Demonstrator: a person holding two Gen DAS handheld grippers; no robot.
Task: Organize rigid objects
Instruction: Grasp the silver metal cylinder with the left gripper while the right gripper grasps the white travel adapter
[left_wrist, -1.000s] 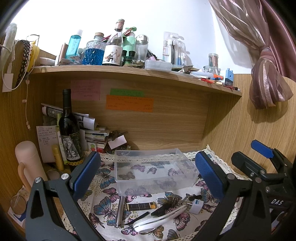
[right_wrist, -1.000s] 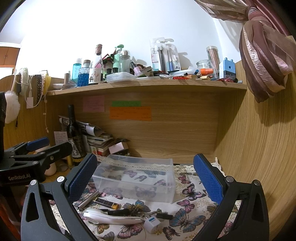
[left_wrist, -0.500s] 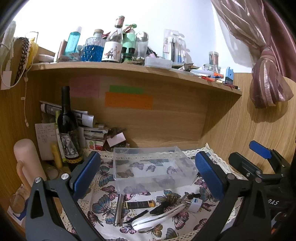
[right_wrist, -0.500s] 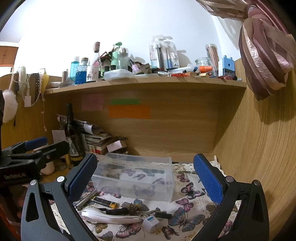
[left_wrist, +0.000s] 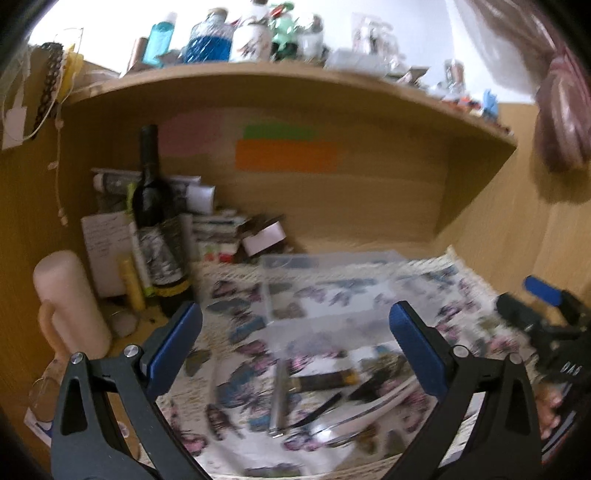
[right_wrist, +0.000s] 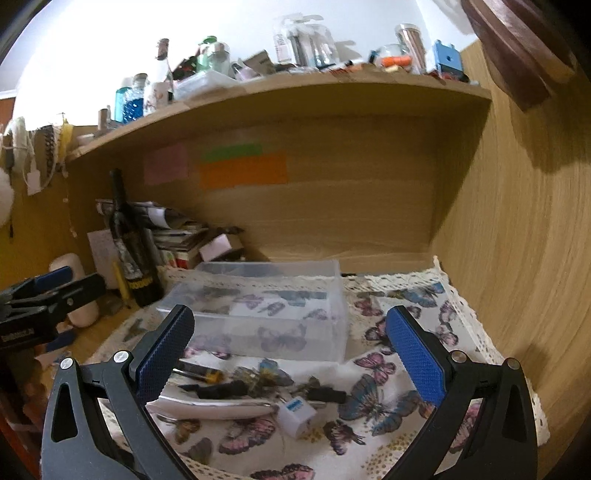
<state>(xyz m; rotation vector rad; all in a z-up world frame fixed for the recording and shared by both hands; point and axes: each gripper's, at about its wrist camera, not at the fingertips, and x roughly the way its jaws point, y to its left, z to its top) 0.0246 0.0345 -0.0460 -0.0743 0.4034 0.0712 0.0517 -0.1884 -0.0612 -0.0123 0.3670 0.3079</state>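
A clear plastic box (right_wrist: 258, 314) (left_wrist: 332, 291) stands empty on a butterfly-print cloth (right_wrist: 399, 373). In front of it lie small items: a white curved shoehorn-like piece (right_wrist: 214, 408) (left_wrist: 365, 410), a white plug cube (right_wrist: 297, 411), a black-and-gold tube (left_wrist: 325, 380) (right_wrist: 197, 371), a silver stick (left_wrist: 279, 398) and a black clip (right_wrist: 221, 389). My left gripper (left_wrist: 295, 347) is open above the items. My right gripper (right_wrist: 290, 343) is open above them too, empty. Each gripper shows at the edge of the other's view.
A dark wine bottle (left_wrist: 157, 229) (right_wrist: 129, 251), a pink flask (left_wrist: 68, 302), papers and boxes (left_wrist: 221, 232) crowd the left corner. A wooden shelf (right_wrist: 295, 92) full of bottles hangs overhead. A wooden wall (right_wrist: 524, 258) closes the right.
Both grippers have moved forward and tilted down toward the cloth; the items and the box look larger. The left wrist view is blurred by motion. Nothing was grasped.
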